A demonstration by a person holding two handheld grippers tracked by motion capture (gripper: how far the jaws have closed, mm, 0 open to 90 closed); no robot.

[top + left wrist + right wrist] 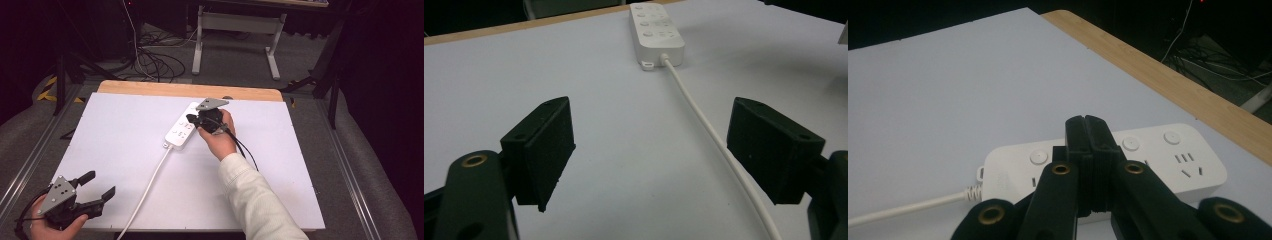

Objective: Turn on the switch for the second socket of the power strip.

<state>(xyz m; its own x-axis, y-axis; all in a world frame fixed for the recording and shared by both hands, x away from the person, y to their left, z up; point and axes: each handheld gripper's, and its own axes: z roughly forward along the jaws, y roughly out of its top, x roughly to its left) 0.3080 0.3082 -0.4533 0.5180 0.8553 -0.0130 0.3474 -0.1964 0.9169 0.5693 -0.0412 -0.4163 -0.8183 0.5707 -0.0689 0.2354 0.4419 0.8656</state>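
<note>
A white power strip [181, 127] lies on the white table top, its cord [147, 186] trailing toward the near edge. My right gripper [192, 120] hovers right over the strip with its jaws pressed flat together and nothing between them. In the right gripper view the shut jaws [1087, 125] stand above the strip [1168, 155], near its row of round buttons and sockets. My left gripper [100, 186] rests at the near left corner, held by a hand, jaws wide apart. In the left gripper view the open gripper [649, 145] faces the strip [655, 30] and the cord [709, 132].
The white board [125, 145] covers a wooden table whose far edge [190, 90] shows as a tan strip. Behind it, on the floor, are tangled cables [155, 62] and a metal desk frame [235, 35]. A light sleeve [255, 200] crosses the near right part.
</note>
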